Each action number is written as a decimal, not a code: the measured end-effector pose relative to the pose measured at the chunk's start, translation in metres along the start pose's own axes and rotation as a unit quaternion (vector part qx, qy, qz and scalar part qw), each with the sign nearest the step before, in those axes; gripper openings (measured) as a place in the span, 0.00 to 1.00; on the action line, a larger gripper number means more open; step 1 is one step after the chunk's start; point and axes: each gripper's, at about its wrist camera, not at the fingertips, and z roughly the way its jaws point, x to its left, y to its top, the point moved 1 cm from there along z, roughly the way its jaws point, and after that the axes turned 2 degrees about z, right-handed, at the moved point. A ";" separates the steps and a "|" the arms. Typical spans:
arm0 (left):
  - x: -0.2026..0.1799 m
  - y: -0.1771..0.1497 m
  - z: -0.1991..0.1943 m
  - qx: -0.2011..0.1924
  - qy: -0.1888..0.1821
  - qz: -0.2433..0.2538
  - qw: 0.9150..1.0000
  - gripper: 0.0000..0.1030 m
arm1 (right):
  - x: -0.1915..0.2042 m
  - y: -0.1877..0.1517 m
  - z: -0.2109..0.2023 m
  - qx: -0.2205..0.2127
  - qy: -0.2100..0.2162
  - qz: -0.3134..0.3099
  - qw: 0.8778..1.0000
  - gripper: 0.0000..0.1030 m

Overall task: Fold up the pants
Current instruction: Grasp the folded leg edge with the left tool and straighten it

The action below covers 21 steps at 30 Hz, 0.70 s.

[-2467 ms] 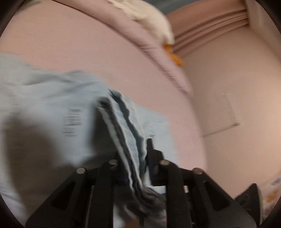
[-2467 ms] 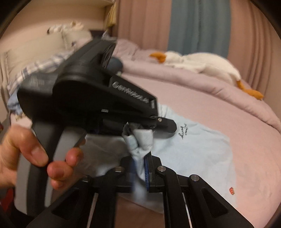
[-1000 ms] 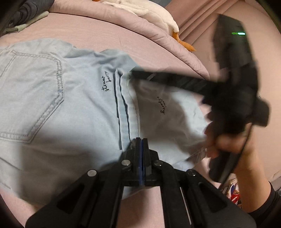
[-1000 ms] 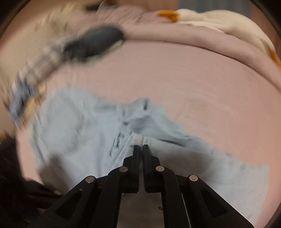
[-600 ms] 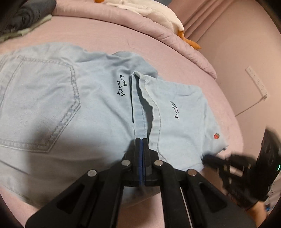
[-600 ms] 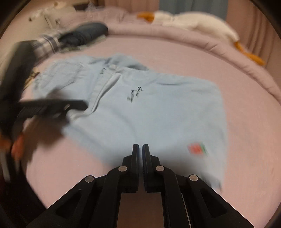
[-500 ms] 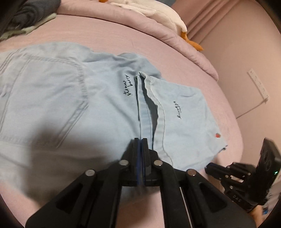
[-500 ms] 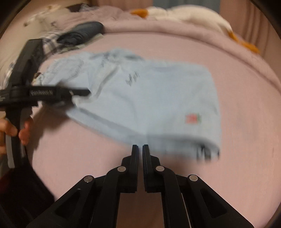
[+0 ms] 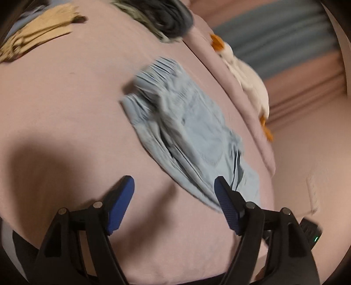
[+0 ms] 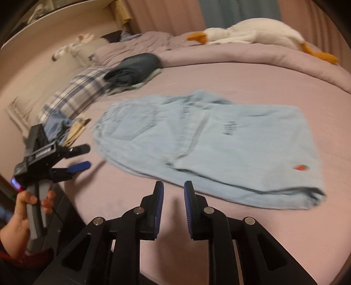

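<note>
Pants (image 10: 219, 140) lie folded on the bed (image 10: 241, 72); both tongs, left tongs (image 9: 173, 193) and right tongs (image 10: 173, 193), are opening empty, so we regrip the near edge squarely.

Pink bedsheet (image 10: 252, 76) covers bed. Mauve rolled duvet (image 10: 230, 54) lies along far edge; white plush goose with orange beak and feet (image 10: 258, 32) stretched on top. Dark folded garment stack (image 10: 136, 65) sits near blue-white plaid pillow (image 10: 74, 94). Tan crumpled fabric (image 9: 41, 35), possibly paper, beside pillow; blurred. Blue-grey curtain (image 9: 278, 41) and pink curtain (image 10: 166, 15) hang behind.
</note>
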 end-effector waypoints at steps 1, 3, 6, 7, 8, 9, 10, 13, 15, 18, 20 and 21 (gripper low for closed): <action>0.002 0.002 0.001 -0.005 0.002 -0.006 1.000 0.73 | 0.006 0.000 0.002 0.001 0.005 -0.005 1.000 0.18; 0.001 0.006 0.007 -0.010 0.005 -0.008 1.000 0.74 | 0.016 -0.001 0.007 0.006 0.015 -0.018 1.000 0.18; -0.007 0.015 0.022 -0.022 0.009 0.003 1.000 0.84 | 0.026 -0.002 0.007 0.008 0.025 -0.029 0.999 0.18; -0.013 0.019 0.026 -0.025 0.014 0.007 1.000 0.86 | 0.027 -0.002 0.005 0.006 0.026 -0.031 0.999 0.18; -0.015 0.026 0.033 -0.030 0.024 0.011 0.999 0.87 | 0.029 -0.002 0.005 0.006 0.028 -0.033 0.999 0.18; -0.019 0.035 0.040 -0.035 0.027 0.006 0.999 0.88 | 0.030 -0.002 0.004 0.007 0.029 -0.034 0.999 0.18; -0.018 0.039 0.044 -0.040 0.026 -0.002 0.999 0.89 | 0.030 -0.002 0.003 0.006 0.027 -0.037 0.999 0.18; -0.017 0.051 0.050 -0.045 0.021 -0.032 0.998 0.77 | 0.028 -0.002 0.001 0.007 0.019 -0.036 0.999 0.18; -0.010 0.057 0.052 -0.030 0.022 -0.058 0.998 0.33 | 0.024 -0.002 0.003 0.013 0.012 -0.031 0.999 0.18; 0.003 0.052 0.046 -0.015 0.000 -0.090 0.996 0.26 | 0.016 0.002 0.005 0.016 0.002 -0.016 1.000 0.18; -0.005 0.047 0.038 -0.023 0.016 -0.057 0.998 0.23 | 0.010 0.007 0.008 0.015 0.005 0.000 1.000 0.18; -0.009 0.046 0.033 -0.028 0.019 -0.043 0.999 0.22 | 0.007 0.011 0.010 0.015 0.007 0.009 1.000 0.18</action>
